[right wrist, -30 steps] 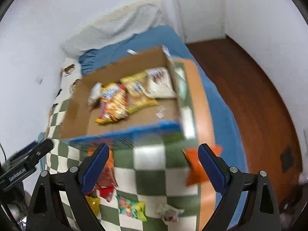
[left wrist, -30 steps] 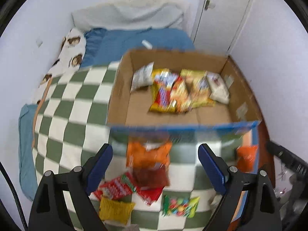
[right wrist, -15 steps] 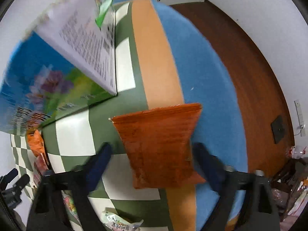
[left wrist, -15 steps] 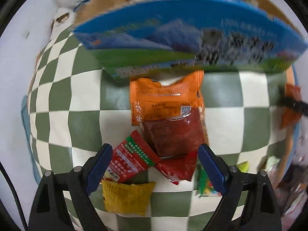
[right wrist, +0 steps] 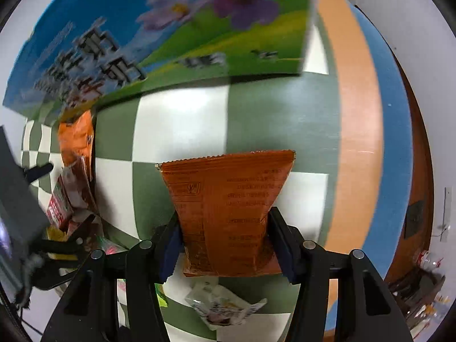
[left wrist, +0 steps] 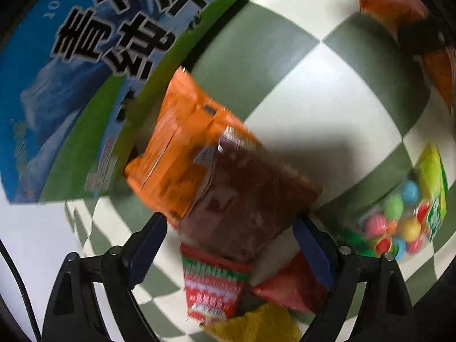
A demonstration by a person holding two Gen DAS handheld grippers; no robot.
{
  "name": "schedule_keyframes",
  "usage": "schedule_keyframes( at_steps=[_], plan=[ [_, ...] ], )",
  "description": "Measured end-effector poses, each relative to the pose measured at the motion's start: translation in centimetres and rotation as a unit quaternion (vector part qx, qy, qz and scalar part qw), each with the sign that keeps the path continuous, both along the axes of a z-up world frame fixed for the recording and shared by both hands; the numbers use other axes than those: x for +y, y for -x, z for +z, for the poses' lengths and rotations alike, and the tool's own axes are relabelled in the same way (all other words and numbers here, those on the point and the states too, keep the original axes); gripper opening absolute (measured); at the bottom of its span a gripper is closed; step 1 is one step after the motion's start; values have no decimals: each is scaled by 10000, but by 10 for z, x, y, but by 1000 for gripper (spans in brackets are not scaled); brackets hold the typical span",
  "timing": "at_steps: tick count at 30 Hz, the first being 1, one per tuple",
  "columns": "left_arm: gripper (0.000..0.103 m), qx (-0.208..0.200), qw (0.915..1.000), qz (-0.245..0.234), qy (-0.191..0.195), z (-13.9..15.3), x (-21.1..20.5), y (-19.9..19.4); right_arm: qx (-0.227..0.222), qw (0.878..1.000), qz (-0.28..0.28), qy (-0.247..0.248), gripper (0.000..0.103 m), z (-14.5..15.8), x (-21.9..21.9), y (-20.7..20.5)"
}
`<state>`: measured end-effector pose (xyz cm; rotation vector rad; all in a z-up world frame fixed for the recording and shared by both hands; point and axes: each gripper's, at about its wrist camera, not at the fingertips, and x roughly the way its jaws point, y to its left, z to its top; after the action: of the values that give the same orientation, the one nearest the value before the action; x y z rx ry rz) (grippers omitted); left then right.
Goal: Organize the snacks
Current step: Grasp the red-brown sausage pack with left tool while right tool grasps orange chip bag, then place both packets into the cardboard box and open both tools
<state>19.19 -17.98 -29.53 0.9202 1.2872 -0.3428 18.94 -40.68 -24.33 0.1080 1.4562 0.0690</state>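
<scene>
Checkered blanket [right wrist: 182, 125] | carton [right wrist: 171, 28] behind | right claw [right wrist: 225, 248] grips orange packet [right wrist: 228, 199] | left claw [left wrist: 228, 245] wide

Our left wrist camera looked steeply down from very near onto the checked cloth [left wrist: 319, 108], its view filled by a packet [left wrist: 228, 182] with the box [left wrist: 77, 85] at upper left. Our right wrist camera faced forward and down, close over its own packet [right wrist: 228, 208], toward the same box [right wrist: 171, 40]. Both views shared box, cloth and the left-hand packet [right wrist: 77, 142].
</scene>
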Motion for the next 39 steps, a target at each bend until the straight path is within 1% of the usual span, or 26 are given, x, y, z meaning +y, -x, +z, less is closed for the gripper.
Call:
schedule_keyframes(
  at_steps=[1,3,4,6,7,8,9,10,12,13,14,15,17,18,19,22,23,24,25,27,29,31,32,33,36,39],
  plan=[
    [70,87,9997,139,191,2,1,-3,7,10000,21,9,59,-1,2,1],
    [63,188,9965,591,562,10,4,-10,24,10000,50,-13,59,-1,5,3],
    [60,231,9922,928,798,14,9,-14,29,10000,57,-33,58,0,7,4],
    [58,369,9764,1722,1254,22,23,-21,54,9999,55,-139,57,1,9,5],
    [58,512,9615,2240,1508,24,35,-24,84,9998,50,-183,57,4,10,4],
    [58,663,9445,2709,1736,25,46,-26,108,9997,48,-215,57,4,11,5],
    [58,818,9221,3202,2012,25,60,-26,140,9995,44,-264,57,5,13,5],
    [58,1007,8943,3702,2304,23,74,-26,186,9993,33,-334,57,5,15,7],
    [58,1246,8630,4151,2597,18,89,-25,279,9984,-14,-493,57,5,21,10],
    [58,1350,8517,4289,2692,15,95,-25,305,9980,-41,-550,57,3,24,11],
    [58,1410,8484,4320,2715,13,96,-25,314,9980,-39,-549,57,0,29,12],
    [59,1452,8514,4260,2693,14,95,-25,317,9981,-27,-524,57,-1,29,12],
    [59,1497,8715,3931,2519,17,87,-26,332,9982,0,-489,58,-5,30,12],
    [59,1465,8841,3741,2386,19,82,-26,341,9983,32,-461,59,-7,37,11],
    [59,1433,8947,3574,2264,21,69,-32,349,9985,62,-426,60,-8,40,5],
    [60,1334,9280,2987,1785,18,49,-32,335,9989,146,-301,61,-13,48,0],
    [60,1284,9357,2845,1647,16,44,-32,340,9990,185,-245,61,-17,59,-2],
    [60,1184,9412,2760,1546,14,40,-31,338,9990,242,-164,61,-18,62,-2],
    [59,1072,9430,2757,1525,14,38,-31,331,9990,278,-108,61,-21,71,-5],
    [53,912,9411,2823,1620,20,38,-29,308,9989,350,9,60,-23,76,-4],
    [53,783,9343,2988,1779,29,29,-25,223,9990,381,108,54,-21,79,-2],
    [53,717,9245,3163,2002,41,36,-28,127,9993,331,87,51,-17,78,0],
    [53,699,9196,3248,2095,47,47,-24,76,9995,289,57,50,-15,77,1],
    [53,661,9130,3357,2222,54,49,-23,23,9997,239,6,50,-11,74,3],
    [53,585,9017,3505,2464,75,50,-21,-94,9998,95,-168,49,0,68,5],
    [53,477,8911,3555,2779,108,55,-22,-220,9990,42,-377,49,17,65,7]
  ],
)
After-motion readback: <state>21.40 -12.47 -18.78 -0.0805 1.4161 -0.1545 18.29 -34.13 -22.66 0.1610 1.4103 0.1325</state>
